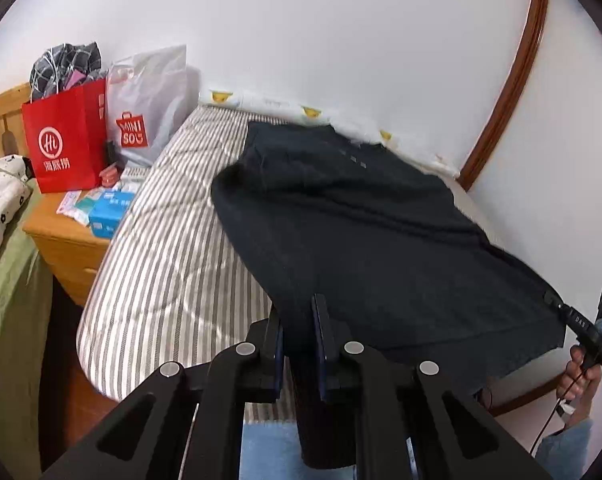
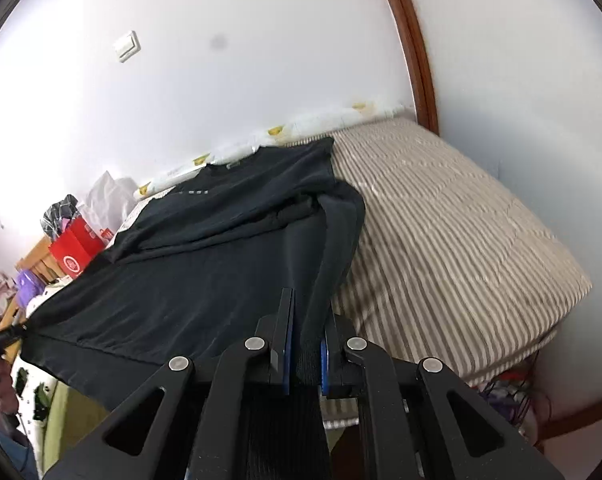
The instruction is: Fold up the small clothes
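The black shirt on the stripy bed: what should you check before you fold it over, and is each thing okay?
1. Left hand-held gripper has the cloth: ok, it is shut on a near corner of the black shirt.
2. Right hand-held gripper has the cloth: ok, it is shut on the other near corner.
3. Near hem lifted and stretched between both: ok, it hangs clear of the striped mattress.
4. Far part of the shirt lying flat: not ok, one side is bunched in thick folds.
5. Room on the mattress to lay the fold: ok, bare stripes beside the shirt.
6. Far sleeve tucked in neatly: cannot tell.
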